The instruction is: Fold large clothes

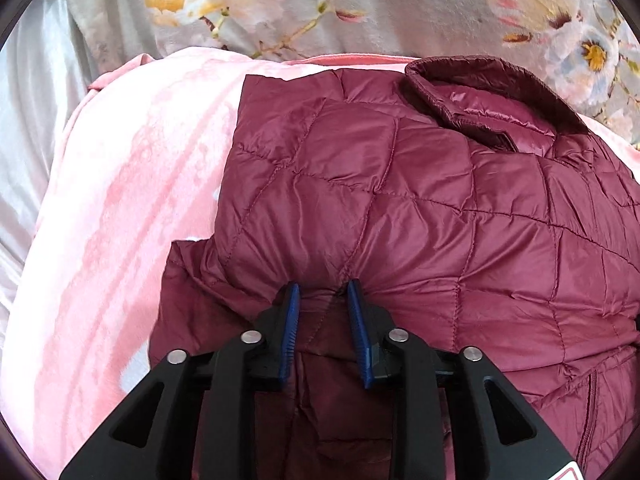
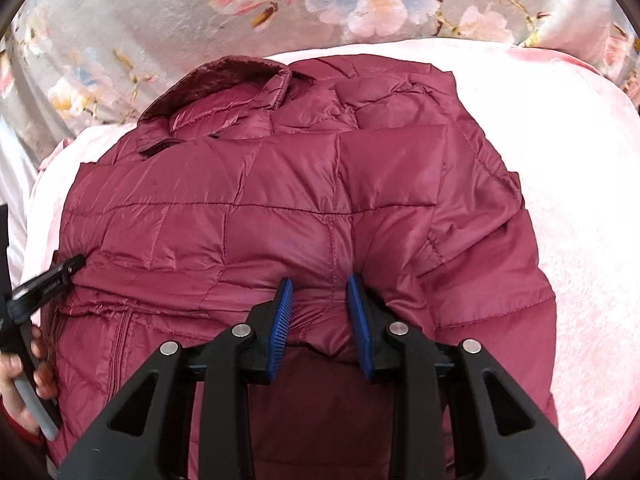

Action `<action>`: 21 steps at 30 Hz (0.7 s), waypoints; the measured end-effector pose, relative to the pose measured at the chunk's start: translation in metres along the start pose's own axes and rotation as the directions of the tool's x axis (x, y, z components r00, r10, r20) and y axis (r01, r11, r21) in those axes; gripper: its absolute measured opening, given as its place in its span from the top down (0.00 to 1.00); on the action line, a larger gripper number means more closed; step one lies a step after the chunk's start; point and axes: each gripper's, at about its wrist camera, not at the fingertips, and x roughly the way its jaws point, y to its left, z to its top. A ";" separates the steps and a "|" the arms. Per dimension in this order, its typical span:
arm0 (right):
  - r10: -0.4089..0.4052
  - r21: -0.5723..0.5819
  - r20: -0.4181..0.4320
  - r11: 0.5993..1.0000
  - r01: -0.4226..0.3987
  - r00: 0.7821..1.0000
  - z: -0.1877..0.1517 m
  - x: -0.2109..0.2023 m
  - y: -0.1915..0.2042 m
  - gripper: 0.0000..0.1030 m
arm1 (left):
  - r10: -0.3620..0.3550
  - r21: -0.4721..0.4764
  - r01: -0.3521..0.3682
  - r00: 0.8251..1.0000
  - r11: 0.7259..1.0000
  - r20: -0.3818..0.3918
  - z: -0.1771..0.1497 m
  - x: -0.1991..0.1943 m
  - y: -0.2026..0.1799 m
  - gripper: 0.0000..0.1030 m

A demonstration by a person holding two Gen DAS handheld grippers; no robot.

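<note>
Between both tongs — bunched maroon jacket fabric.

Both views bright, soft daylight, no hard shadows. Right wrist: pink blanket blown out to near white on the right side, texture lost. Left wrist: blanket holds detail, light streaks across it. Jacket nylon shows soft sheen on the quilt panels, no harsh glare. Heavy fisheye: dark vignette in the corners, floral sheet bent and soft toward the rim. Centre sharp, stitching readable.
</note>
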 end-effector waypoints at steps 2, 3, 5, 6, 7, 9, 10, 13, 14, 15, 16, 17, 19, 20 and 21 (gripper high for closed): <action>0.012 -0.034 -0.009 0.999 -0.012 1.000 -0.004 -0.004 -0.001 0.71 | -0.007 0.003 0.007 1.000 1.000 -0.003 0.001 0.001 0.008 0.57; 0.018 -0.040 -0.013 0.999 -0.019 1.000 -0.006 -0.006 -0.003 0.70 | -0.015 -0.001 0.015 1.000 1.000 -0.007 0.001 0.001 0.012 0.54; 0.030 -0.033 -0.023 0.999 -0.031 0.999 -0.007 -0.011 -0.007 0.70 | -0.040 -0.016 0.040 0.999 0.999 -0.022 0.002 0.002 0.023 0.54; 0.031 -0.027 -0.025 0.999 -0.031 0.999 -0.006 -0.016 -0.008 0.70 | -0.037 -0.019 0.037 0.999 0.999 -0.032 0.003 0.001 0.027 0.54; 0.023 -0.026 -0.017 0.999 -0.024 1.000 -0.005 -0.020 -0.007 0.70 | -0.025 -0.023 0.024 0.999 0.999 -0.038 0.005 -0.001 0.030 0.55; 0.023 -0.031 0.031 0.999 -0.022 0.999 -0.001 -0.038 -0.006 0.67 | -0.031 -0.044 0.029 0.999 0.999 -0.035 0.012 -0.010 0.037 0.57; 0.032 -0.025 0.050 0.999 -0.031 0.998 0.004 -0.044 -0.006 0.63 | -0.054 -0.066 0.052 0.998 0.996 -0.027 0.018 -0.018 0.041 0.57; 0.103 0.018 0.086 0.994 -0.105 0.991 0.030 -0.051 -0.003 0.51 | -0.137 -0.095 0.137 0.991 0.986 0.010 0.046 -0.036 0.039 0.57; 0.123 0.031 0.096 0.991 -0.127 0.988 0.041 -0.049 -0.001 0.50 | -0.164 -0.099 0.165 0.986 0.981 0.017 0.055 -0.039 0.034 0.57; 0.141 0.039 0.103 0.989 -0.145 0.985 0.051 -0.045 0.002 0.50 | -0.198 -0.108 0.199 0.980 0.974 0.017 0.065 -0.040 0.028 0.56; 0.175 0.040 0.102 0.983 -0.180 0.979 0.064 -0.037 0.006 0.49 | -0.258 -0.129 0.258 0.966 0.958 0.016 0.077 -0.039 0.020 0.56; 0.206 0.041 0.094 0.977 -0.211 0.974 0.076 -0.028 0.011 0.47 | -0.306 -0.144 0.304 0.952 0.942 0.011 0.086 -0.035 0.012 0.54; 0.249 0.075 0.079 0.964 -0.255 0.965 0.101 -0.003 0.014 0.45 | -0.362 -0.175 0.356 0.932 0.918 -0.005 0.102 -0.022 -0.004 0.52; 0.258 0.092 0.069 0.960 -0.263 0.964 0.109 0.008 0.015 0.45 | -0.377 -0.194 0.366 0.926 0.910 -0.022 0.109 -0.012 -0.013 0.52; 0.250 0.116 0.064 0.960 -0.256 0.966 0.119 0.022 0.015 0.45 | -0.378 -0.209 0.362 0.925 0.908 -0.039 0.112 -0.005 -0.022 0.52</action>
